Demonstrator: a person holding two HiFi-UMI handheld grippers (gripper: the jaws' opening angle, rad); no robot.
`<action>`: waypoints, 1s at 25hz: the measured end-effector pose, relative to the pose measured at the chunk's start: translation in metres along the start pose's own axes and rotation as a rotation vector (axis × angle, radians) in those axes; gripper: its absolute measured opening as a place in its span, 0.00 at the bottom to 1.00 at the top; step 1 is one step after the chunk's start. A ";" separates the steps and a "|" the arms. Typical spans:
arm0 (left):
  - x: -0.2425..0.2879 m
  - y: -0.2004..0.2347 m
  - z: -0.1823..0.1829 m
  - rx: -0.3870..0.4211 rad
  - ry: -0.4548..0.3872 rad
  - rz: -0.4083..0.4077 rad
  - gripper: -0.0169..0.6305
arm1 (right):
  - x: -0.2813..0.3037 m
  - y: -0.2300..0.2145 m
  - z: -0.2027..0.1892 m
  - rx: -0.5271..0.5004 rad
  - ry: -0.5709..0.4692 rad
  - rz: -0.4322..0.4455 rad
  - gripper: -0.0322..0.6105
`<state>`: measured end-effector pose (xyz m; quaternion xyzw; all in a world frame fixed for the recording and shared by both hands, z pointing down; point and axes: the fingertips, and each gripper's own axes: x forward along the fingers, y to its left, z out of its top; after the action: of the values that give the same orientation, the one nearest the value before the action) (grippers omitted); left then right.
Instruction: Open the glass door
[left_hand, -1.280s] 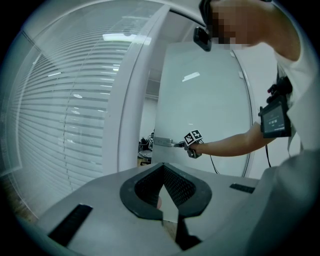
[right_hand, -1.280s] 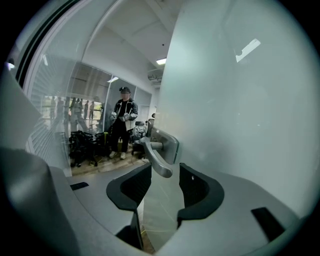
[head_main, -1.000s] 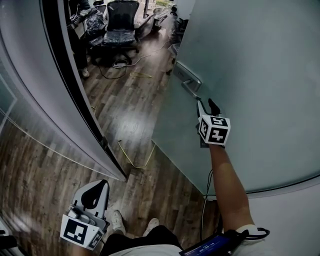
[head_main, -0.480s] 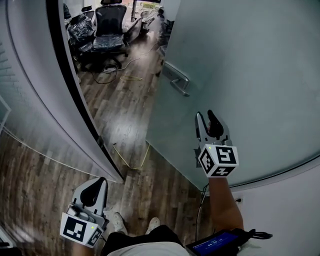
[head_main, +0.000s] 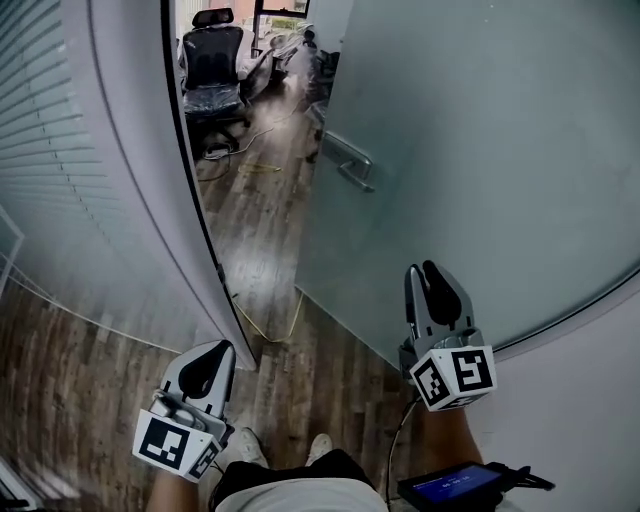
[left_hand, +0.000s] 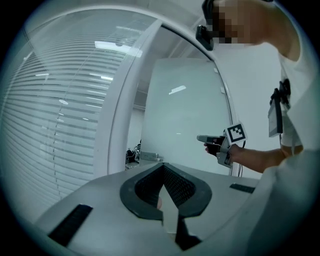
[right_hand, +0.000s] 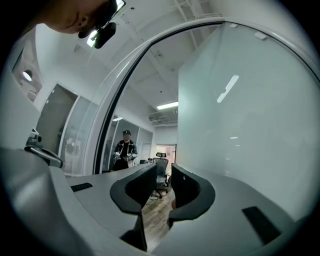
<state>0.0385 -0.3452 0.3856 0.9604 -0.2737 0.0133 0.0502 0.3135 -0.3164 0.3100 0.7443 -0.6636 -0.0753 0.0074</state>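
The big frosted glass door (head_main: 480, 150) stands open. In the head view its panel fills the side from 12 to 3 o'clock, and its free edge is turned away from the dark door frame (head_main: 190, 170), so the brown wooden floor (head_main: 262, 225) shows through the gap.

The silver lever handle (head_main: 347, 166) sits near that free edge, with its long axis about level along the glass. From the right gripper (head_main: 425, 272) the handle lies at about 11 o'clock and well apart; nothing touches it.

The jaws of the right gripper have just been closing and now stand at a middle width. Only the floor and a far black office chair (right_hand: 161, 174) are seen between them, so the gripper holds nothing. The left gripper (head_main: 208, 352) hangs low at 7 o'clock, its jaws together and empty, far from the door.

The right hand is clearly the nearer one. I judge the opening is practically done; if the door must go wider, the right hand must reach forward to 11 o'clock and take the lever across its level axis.
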 end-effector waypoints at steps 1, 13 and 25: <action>-0.002 -0.001 0.000 0.003 -0.006 -0.006 0.03 | -0.008 0.005 0.002 -0.007 -0.006 -0.001 0.19; -0.030 -0.030 0.024 0.015 -0.078 -0.061 0.03 | -0.100 0.051 0.026 0.060 0.000 0.014 0.05; -0.041 -0.071 0.047 0.041 -0.101 0.018 0.03 | -0.145 0.077 0.022 0.094 0.049 0.184 0.05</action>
<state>0.0410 -0.2687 0.3305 0.9581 -0.2844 -0.0290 0.0165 0.2194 -0.1799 0.3121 0.6813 -0.7316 -0.0250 -0.0042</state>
